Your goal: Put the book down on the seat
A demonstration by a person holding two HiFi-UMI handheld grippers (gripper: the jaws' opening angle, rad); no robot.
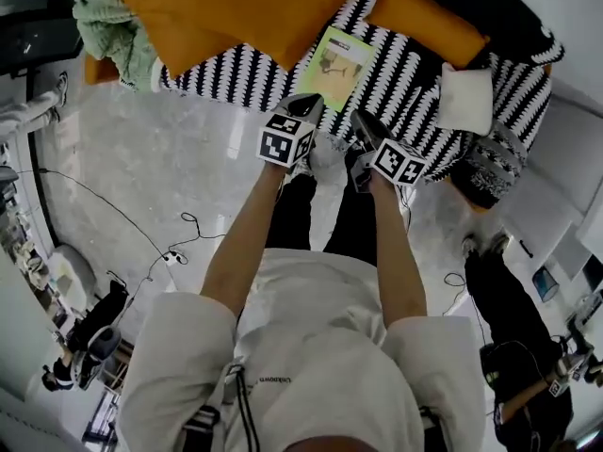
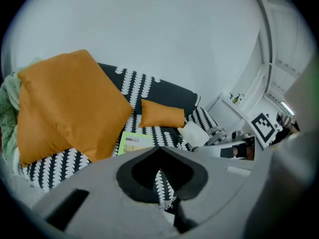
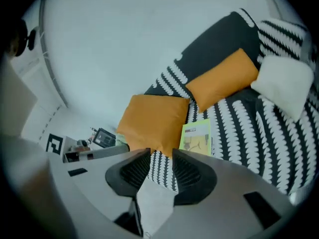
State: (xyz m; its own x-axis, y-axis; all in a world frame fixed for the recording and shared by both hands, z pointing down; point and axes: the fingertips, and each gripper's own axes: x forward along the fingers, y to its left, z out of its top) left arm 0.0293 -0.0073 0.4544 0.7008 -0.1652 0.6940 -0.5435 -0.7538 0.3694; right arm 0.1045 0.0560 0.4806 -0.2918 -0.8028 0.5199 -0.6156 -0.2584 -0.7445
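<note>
Left to right: green blanket (image 1: 108, 22) bunching at sofa end, big orange cushion (image 1: 236, 8) leaning beside it. Book (image 1: 337, 64) lying flat on patterned seat (image 1: 405, 73), nothing covering it. We're holding left gripper (image 1: 306, 106) pinched together, empty. Right gripper (image 1: 363, 125) gaping apart, empty. Both hovering at seat edge near book. Small orange cushion (image 1: 424, 22) and white cushion (image 1: 466, 97) sitting further right.
</note>
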